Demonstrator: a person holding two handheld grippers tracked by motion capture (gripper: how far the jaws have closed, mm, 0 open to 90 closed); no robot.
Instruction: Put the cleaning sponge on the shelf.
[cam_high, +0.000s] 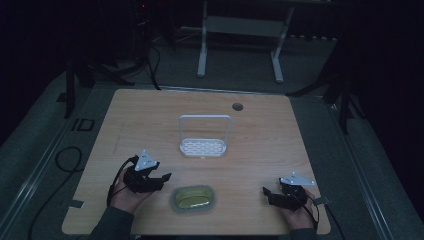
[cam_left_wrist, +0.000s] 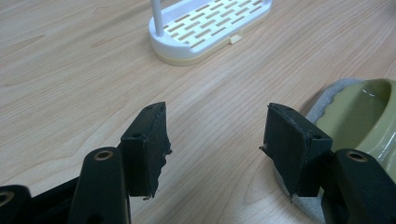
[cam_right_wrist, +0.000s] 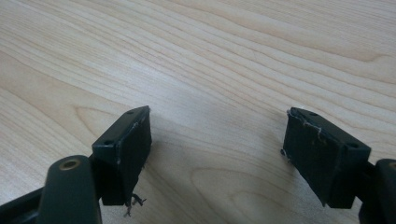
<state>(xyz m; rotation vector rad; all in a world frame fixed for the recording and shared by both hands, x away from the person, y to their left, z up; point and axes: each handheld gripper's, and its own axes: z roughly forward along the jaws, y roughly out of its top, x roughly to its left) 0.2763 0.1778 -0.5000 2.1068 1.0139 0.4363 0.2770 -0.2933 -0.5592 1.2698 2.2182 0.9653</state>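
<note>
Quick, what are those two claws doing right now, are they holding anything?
Left claw: open, nothing between its jaws; the green dish sits just beside it.
Right claw: open, holding nothing, bare table beneath.

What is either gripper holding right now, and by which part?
Nothing. The left gripper stands open beside the green dish, bare table between its jaws; the right gripper is open over bare wood.
</note>
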